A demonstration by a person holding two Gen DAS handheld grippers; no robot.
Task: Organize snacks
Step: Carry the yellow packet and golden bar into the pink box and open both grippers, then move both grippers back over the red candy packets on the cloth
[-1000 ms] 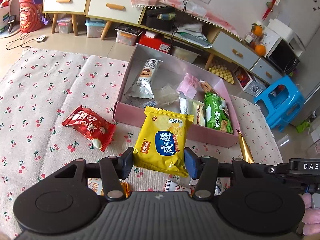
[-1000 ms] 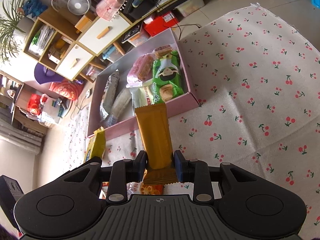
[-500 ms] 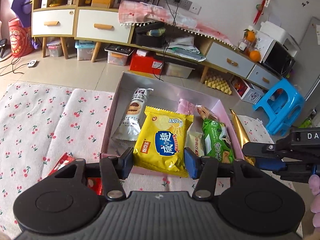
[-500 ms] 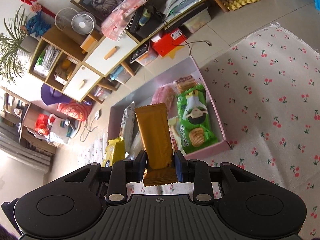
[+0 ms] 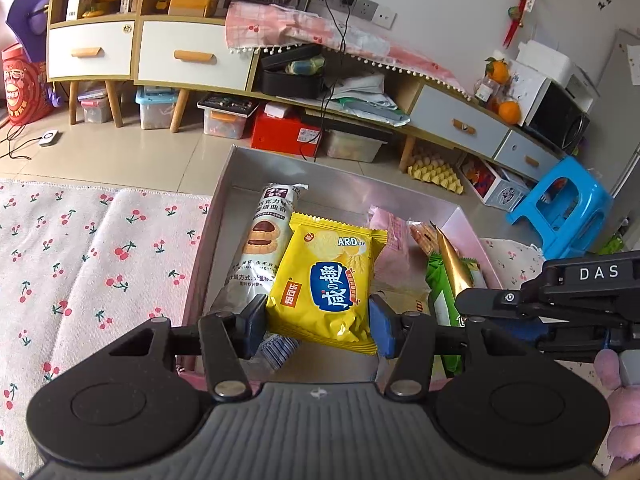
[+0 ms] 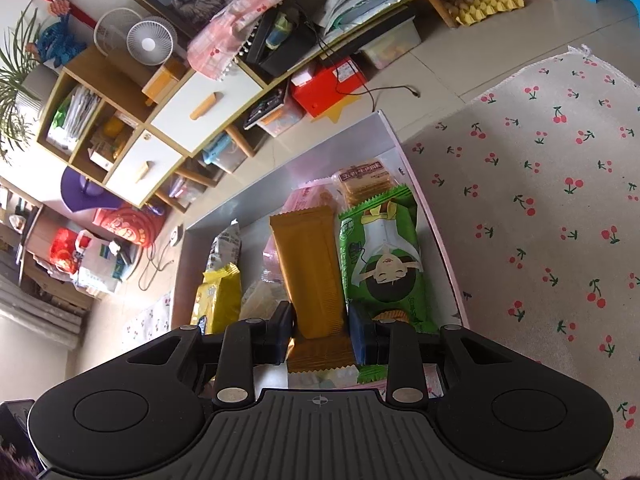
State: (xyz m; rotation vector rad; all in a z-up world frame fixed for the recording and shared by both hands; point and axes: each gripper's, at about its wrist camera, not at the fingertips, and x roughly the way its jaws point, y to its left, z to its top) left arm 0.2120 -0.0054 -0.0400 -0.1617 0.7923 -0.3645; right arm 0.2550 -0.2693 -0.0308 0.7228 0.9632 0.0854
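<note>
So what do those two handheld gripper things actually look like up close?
Both are matte black plastic: a ribbed grey-black centre plate with a small crosshair mark, round discs either side, and silver-pinned link arms. The left gripper and right gripper have dark blue pads. White letters "DAS" mark the right one's side.

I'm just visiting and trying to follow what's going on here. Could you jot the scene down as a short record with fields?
Setting: cherry-print cloth with an open pink cardboard box on it
Left gripper: shut on a yellow crinkly biscuit packet, held above the box
Right gripper: shut on a long golden-brown wrapper bar, also above the box
Already in box: green cartoon-print packet, white chocolate-biscuit tube pack, pink packet
Step not yet done: both held snacks unreleased
</note>
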